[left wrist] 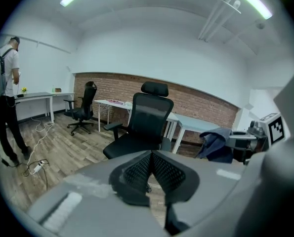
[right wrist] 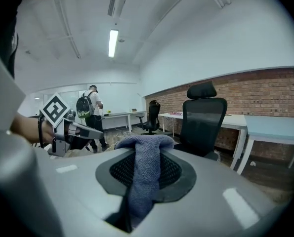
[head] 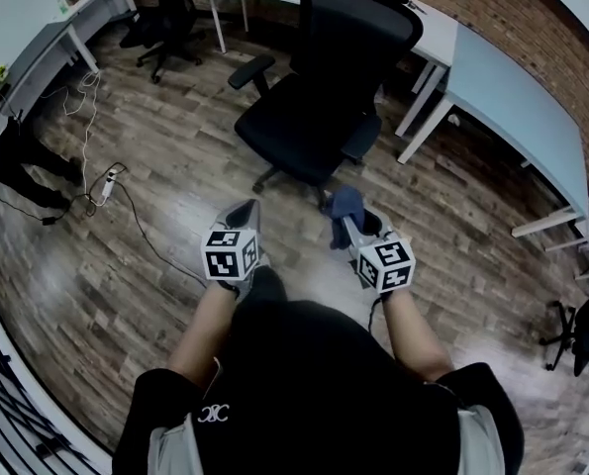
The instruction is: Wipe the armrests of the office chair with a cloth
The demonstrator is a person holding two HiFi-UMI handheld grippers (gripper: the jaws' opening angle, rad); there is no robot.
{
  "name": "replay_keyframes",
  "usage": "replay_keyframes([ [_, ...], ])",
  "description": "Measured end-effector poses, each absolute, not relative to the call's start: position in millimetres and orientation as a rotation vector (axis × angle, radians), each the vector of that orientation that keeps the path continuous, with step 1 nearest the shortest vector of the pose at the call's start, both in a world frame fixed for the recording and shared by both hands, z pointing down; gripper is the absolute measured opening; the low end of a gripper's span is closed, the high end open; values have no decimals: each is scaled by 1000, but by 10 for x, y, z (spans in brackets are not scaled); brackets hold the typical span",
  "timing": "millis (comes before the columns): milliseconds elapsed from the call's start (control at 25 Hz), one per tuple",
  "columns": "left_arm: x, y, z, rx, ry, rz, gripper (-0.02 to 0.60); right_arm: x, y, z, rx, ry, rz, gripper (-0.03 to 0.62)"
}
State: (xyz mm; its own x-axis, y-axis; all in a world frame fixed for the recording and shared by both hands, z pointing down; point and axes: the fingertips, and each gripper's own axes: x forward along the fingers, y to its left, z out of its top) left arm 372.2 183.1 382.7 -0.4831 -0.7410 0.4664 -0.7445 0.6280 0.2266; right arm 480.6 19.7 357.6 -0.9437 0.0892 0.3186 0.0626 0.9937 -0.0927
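Observation:
A black office chair (head: 324, 97) stands on the wood floor ahead of me, its left armrest (head: 250, 71) sticking out; it also shows in the left gripper view as the chair (left wrist: 142, 127) and in the right gripper view as the chair (right wrist: 203, 122). My right gripper (head: 345, 216) is shut on a blue-grey cloth (head: 346, 204), which drapes over the jaws as the cloth (right wrist: 144, 172). My left gripper (head: 243, 214) is shut with nothing between its jaws. Both grippers hover short of the chair, apart from it.
White desks (head: 502, 87) line the brick wall right of the chair. A second black chair (head: 165, 18) stands at the back left. A white cable and power strip (head: 106, 181) lie on the floor at left. A person (left wrist: 6, 98) with a backpack stands at the far left desk.

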Motion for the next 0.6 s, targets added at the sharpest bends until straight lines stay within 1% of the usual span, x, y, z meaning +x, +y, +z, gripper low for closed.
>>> replay_keyframes([
  [360, 2186, 1714, 3738, 1183, -2305, -31, 6, 3231, 82, 3423, -115, -2787, 83, 77],
  [600, 1414, 1755, 3760, 1175, -2299, -34, 6, 2490, 89, 3437, -92, -2779, 86, 77],
])
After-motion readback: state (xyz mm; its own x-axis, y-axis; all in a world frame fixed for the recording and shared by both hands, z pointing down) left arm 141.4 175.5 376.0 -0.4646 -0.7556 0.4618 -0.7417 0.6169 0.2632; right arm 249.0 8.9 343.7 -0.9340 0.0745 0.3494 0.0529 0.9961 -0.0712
